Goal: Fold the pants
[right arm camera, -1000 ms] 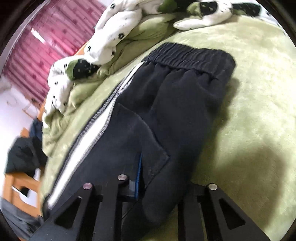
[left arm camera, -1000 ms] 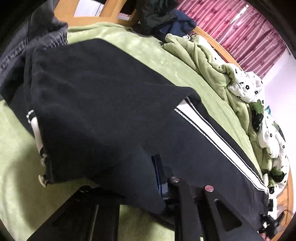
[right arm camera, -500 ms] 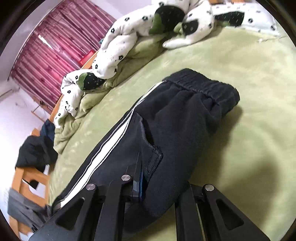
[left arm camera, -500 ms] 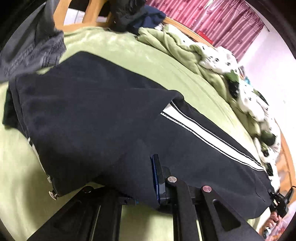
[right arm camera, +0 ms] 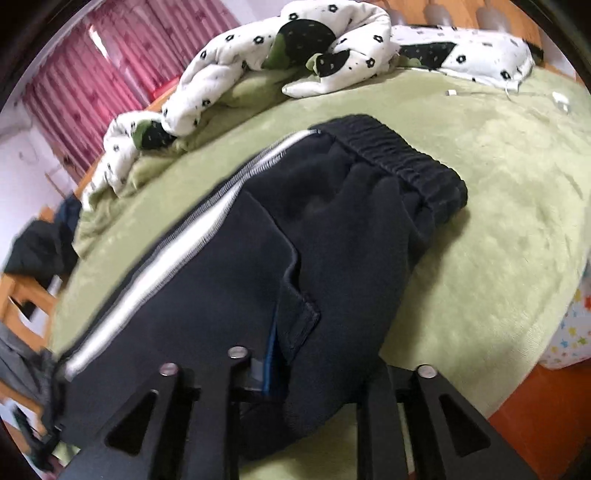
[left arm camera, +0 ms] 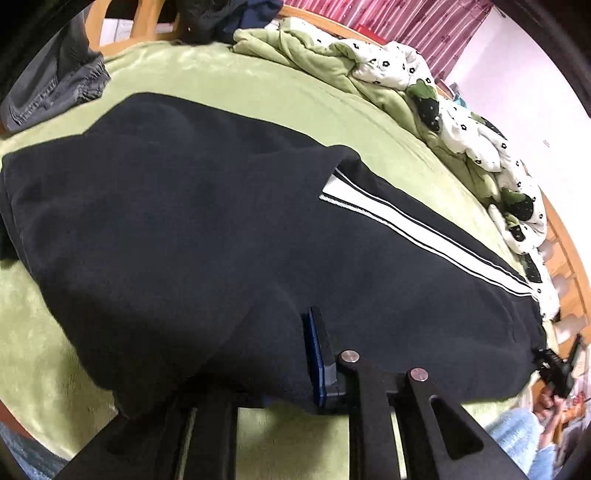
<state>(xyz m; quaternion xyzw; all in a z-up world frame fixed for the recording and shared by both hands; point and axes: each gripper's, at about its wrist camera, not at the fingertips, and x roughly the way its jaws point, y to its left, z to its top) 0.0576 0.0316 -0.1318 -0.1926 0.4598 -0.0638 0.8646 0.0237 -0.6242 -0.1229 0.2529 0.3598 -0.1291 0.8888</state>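
Black pants (left arm camera: 207, 229) with a white side stripe (left arm camera: 417, 229) lie folded lengthwise on the green bed. My left gripper (left arm camera: 280, 365) is shut on the near edge of the pants at the leg end; the blue pad of one finger (left arm camera: 317, 358) shows against the cloth. In the right wrist view the same pants (right arm camera: 332, 236) end in a ribbed elastic waistband (right arm camera: 391, 155). My right gripper (right arm camera: 306, 373) is shut on the near edge of the pants at the waist end. The other finger of each gripper is hidden under the cloth.
A green blanket (left arm camera: 258, 85) covers the bed. A rumpled white and green flowered quilt (right arm camera: 280, 62) lies along the far side. Grey clothes (left arm camera: 55, 92) lie at the left corner, dark clothes (left arm camera: 221, 14) on a wooden chair. Red curtains (right arm camera: 96, 81) hang behind.
Both grippers have lifted and pulled back with the pants edge held, so more of the bed and pants shows. Their hold is unchanged.
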